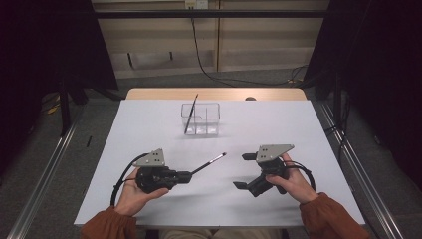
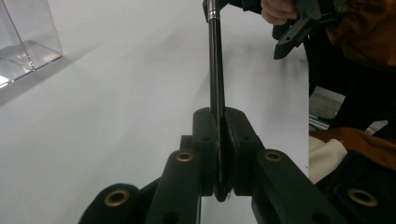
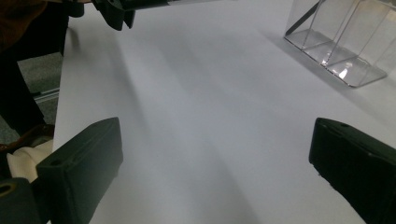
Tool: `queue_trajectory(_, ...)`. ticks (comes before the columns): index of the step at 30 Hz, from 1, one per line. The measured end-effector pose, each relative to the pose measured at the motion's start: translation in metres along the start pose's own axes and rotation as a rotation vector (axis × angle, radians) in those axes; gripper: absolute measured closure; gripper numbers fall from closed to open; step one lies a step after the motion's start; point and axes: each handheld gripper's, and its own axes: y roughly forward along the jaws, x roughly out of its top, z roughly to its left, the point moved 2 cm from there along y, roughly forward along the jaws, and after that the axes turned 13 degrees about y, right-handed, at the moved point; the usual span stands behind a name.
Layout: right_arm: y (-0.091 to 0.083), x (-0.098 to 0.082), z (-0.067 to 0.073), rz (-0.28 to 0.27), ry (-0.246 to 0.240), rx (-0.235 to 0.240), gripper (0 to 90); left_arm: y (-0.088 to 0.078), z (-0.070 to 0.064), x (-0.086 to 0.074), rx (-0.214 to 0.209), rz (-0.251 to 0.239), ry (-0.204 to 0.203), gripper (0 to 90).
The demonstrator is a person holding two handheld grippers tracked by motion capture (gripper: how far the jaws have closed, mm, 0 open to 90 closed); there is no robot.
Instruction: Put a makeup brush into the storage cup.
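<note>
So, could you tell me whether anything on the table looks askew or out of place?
Nothing stands out. One dark pen leans in the clear organizer, the left gripper is shut on a second pen, and the right gripper is open.

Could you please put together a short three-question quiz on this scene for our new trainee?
1. True or false: the left gripper is shut on the slim black pen.
2. How do the right gripper's jaws stand? A) wide apart with nothing between them B) shut on a pen C) shut on the organiser
3. What leans inside the clear organiser at the far side of the table?

Key
1. True: the jaws pinch its near end.
2. A
3. A second black pen, in the left compartment.
</note>
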Motion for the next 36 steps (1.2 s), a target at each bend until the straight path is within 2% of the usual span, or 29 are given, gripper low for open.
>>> queue_trajectory(5,0.0,0.002,0.003,-0.046,0.001,0.029,2.9,0.002,-0.001,0.0,0.011,-0.037,0.01,83.9)
queue_trajectory(9,0.002,0.002,0.005,-0.062,0.0,0.046,2.9,0.003,-0.001,0.0,0.007,-0.057,0.005,83.9)
queue_trajectory(15,0.002,0.004,0.007,-0.082,0.006,0.068,3.5,0.005,-0.002,0.0,0.013,-0.11,0.029,83.9)
queue_trajectory(18,0.001,0.005,0.008,-0.097,0.004,0.068,4.5,0.007,-0.003,0.0,0.017,-0.117,0.036,83.9)
queue_trajectory(21,0.002,0.007,0.009,-0.106,0.038,0.065,7.7,0.008,-0.003,-0.001,0.02,-0.118,0.038,83.9)
queue_trajectory(29,0.001,0.01,0.012,-0.143,0.071,0.126,5.5,0.011,-0.003,-0.001,0.022,-0.127,0.039,83.9)
queue_trajectory(36,0.003,0.013,0.012,-0.159,0.086,0.123,8.6,0.014,-0.004,0.0,0.015,-0.14,0.048,83.9)
